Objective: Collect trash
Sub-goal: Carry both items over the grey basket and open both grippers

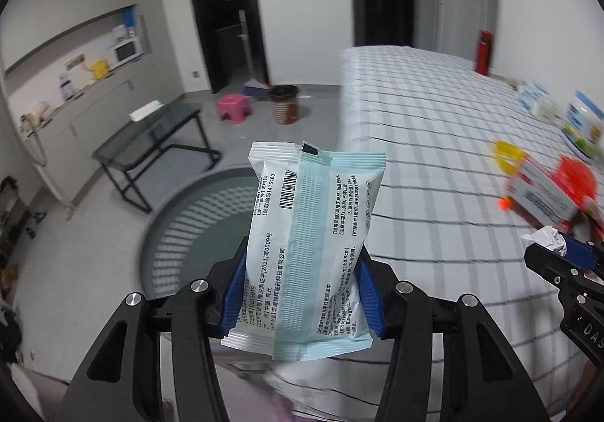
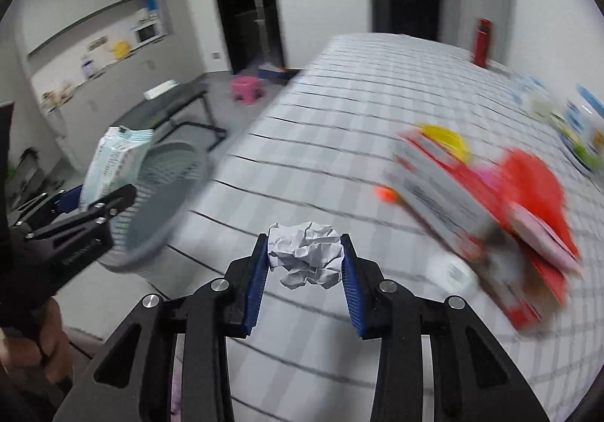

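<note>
My left gripper is shut on a pale blue and white wet-wipe packet, held upright over a grey mesh waste basket beside the table. The packet and left gripper also show in the right wrist view, at the basket's near rim. My right gripper is shut on a crumpled white paper ball, held above the checked tablecloth. The paper ball also shows at the right edge of the left wrist view.
On the checked table lie a red and white box, a red lid, a yellow lid, a small orange ball and containers at the far right. A glass side table, pink stool and brown bin stand on the floor.
</note>
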The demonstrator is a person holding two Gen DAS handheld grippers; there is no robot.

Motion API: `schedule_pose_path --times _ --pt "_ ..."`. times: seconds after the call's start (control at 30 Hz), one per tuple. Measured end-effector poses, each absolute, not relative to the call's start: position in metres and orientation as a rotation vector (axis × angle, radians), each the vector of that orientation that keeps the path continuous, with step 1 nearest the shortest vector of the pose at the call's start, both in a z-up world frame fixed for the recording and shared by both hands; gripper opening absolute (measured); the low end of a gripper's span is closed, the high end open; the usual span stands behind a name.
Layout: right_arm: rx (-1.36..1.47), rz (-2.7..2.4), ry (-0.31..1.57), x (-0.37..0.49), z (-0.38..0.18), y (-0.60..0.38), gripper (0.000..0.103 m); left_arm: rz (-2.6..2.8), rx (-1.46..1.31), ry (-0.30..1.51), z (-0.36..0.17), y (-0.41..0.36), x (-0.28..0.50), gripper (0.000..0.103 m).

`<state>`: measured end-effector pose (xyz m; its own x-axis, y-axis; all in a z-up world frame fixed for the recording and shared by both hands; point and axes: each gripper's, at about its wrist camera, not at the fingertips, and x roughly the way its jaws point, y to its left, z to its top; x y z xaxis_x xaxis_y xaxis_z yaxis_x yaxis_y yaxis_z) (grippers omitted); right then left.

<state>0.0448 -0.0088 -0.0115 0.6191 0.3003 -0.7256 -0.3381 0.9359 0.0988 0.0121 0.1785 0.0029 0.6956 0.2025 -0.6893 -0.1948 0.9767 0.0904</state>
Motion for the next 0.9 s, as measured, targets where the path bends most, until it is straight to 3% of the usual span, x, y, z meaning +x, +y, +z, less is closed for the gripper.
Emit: schedule_pose_path --times 0.4,0.9 --pt "-0.105 0.631 0.779 0.102 0.008 0.132 0.036 0.394 -0.058 0.804 -0.008 0.284 0.033 0.050" --pt "-0.138 0.687 0.945 0.137 -0.049 0.190 0.037 0.367 -0.133 0.939 -0.059 0.327 0.055 0.052"
